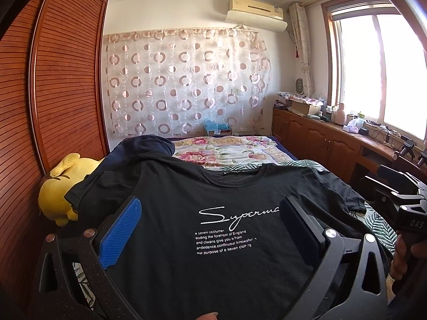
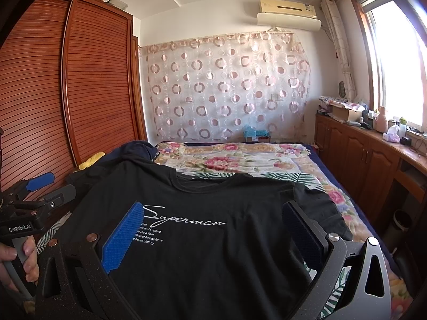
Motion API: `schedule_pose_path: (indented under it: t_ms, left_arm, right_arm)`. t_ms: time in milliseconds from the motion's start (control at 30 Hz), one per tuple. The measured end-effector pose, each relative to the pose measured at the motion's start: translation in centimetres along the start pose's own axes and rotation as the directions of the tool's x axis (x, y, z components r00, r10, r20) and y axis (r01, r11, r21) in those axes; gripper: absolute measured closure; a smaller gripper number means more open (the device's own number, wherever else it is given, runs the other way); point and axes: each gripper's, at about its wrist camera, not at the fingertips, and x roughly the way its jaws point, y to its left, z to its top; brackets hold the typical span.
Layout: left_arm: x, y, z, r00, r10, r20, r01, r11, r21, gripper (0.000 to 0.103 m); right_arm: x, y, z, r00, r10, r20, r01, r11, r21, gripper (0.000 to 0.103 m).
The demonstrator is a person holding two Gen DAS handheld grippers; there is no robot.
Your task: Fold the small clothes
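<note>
A black T-shirt (image 1: 213,253) with white "Superman" lettering lies spread face up on the bed, neck away from me; it also shows in the right wrist view (image 2: 213,240). My left gripper (image 1: 210,210) is open, its blue pads wide apart above the shirt's chest print. My right gripper (image 2: 213,213) is open too, above the shirt's right half. Neither holds cloth. Each gripper shows at the edge of the other's view, hand on the handle.
A floral bedspread (image 2: 240,160) covers the far bed. A yellow plush toy (image 1: 61,186) and a dark garment (image 1: 144,146) lie at the left by the wooden wardrobe (image 1: 53,80). Wooden cabinets (image 2: 360,154) with clutter run under the window at right.
</note>
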Motion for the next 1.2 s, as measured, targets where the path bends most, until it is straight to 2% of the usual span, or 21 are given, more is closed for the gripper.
schedule_pose_path:
  t_ms: [1200]
  left_arm:
    - [-0.35,-0.09,0.06,1.0,0.006,0.007,-0.006,1.0,0.002,0.0]
  right_arm:
    - [0.0,0.08,0.0,1.0,0.001,0.0,-0.001,1.0,0.008,0.0]
